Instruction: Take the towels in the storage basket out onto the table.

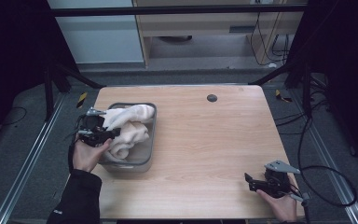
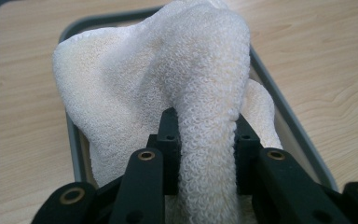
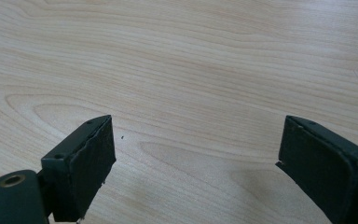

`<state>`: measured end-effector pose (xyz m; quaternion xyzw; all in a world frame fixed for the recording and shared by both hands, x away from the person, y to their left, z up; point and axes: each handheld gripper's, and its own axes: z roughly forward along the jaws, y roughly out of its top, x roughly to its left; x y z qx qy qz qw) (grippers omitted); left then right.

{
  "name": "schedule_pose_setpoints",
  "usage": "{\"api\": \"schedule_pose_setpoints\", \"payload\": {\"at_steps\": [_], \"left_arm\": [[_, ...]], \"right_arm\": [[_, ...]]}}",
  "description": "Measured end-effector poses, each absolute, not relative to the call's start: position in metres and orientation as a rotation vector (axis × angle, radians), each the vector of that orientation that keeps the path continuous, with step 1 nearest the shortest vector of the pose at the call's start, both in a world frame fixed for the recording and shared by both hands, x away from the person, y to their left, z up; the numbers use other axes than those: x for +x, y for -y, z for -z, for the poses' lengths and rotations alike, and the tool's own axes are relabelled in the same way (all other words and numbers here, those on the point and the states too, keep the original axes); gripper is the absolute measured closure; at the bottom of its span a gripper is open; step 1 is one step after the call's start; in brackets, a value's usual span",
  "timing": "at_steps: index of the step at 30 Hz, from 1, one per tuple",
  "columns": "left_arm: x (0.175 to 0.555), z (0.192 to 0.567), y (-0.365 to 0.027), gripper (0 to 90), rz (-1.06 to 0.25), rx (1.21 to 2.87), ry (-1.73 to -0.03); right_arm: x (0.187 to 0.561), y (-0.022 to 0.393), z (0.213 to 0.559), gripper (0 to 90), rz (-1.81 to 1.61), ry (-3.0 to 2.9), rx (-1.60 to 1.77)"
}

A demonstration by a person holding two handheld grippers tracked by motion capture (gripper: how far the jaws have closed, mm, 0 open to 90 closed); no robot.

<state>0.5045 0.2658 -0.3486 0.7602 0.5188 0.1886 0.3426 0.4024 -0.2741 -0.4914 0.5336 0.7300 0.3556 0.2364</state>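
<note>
A soft white towel (image 1: 128, 126) lies bunched up in a gray bin (image 1: 151, 142) on the left side of the table, one fold pinched and lifted.

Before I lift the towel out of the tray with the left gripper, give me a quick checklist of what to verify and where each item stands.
1. Left gripper clamped on the towel: ok, a fold sits pinched between its jaws.
2. Whole towel in the grip: not ok, most of it lies loose in the grey tray.
3. Towel free of the tray rim: cannot tell, cloth covers the near edge.
4. Right gripper out of the way: ok, it rests near the table's right front corner, jaws open, holding nothing.
5. Landing space on the table: ok, bare wood lies right of the tray.
6. Tray held steady: not ok, nothing pins it down.
</note>
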Motion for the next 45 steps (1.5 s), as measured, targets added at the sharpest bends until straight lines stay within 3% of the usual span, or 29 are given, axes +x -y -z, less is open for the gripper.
{"api": "schedule_pose_setpoints", "payload": {"at_steps": [45], "left_arm": [[0.479, 0.265, -0.225, 70.9, -0.523, 1.953, -1.114]], "right_arm": [[0.402, 0.274, 0.491, 10.6, -0.982, -2.002, 1.470]]}}
